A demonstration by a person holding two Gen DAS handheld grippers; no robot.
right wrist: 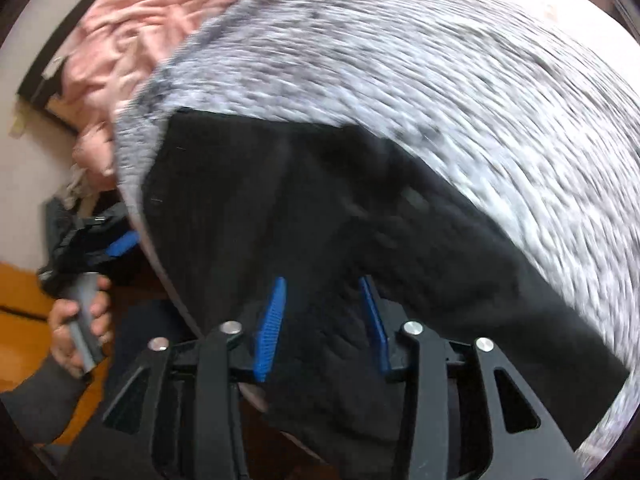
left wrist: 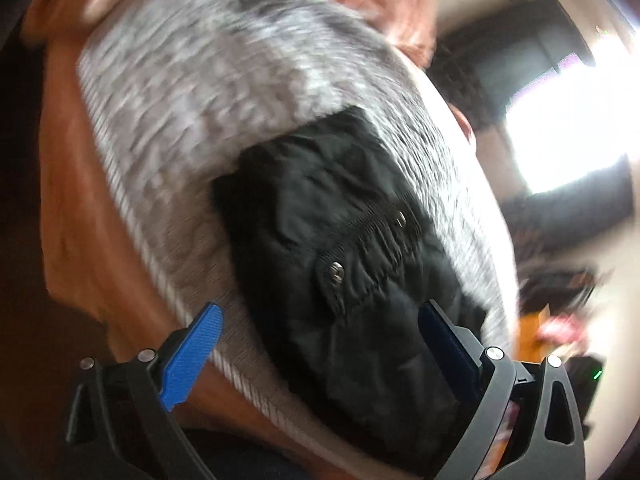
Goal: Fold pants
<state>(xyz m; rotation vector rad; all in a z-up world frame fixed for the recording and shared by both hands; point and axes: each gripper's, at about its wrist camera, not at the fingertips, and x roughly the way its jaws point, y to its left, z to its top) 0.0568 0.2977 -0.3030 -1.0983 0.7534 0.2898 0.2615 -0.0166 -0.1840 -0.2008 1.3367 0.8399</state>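
The black pants lie on a grey-and-white woven blanket, with the waistband, elastic and metal snaps showing in the left wrist view. My left gripper is open, its blue fingers wide apart on either side of the waistband end, holding nothing. In the right wrist view the pants spread across the blanket. My right gripper is open, partly closed in, with its fingers over black fabric but not clamping it. Both views are motion-blurred.
Pink bedding lies bunched beyond the blanket, and an orange-brown sheet lies under it. The left gripper and the hand holding it show at the left of the right wrist view, off the bed edge. A bright window is at the right.
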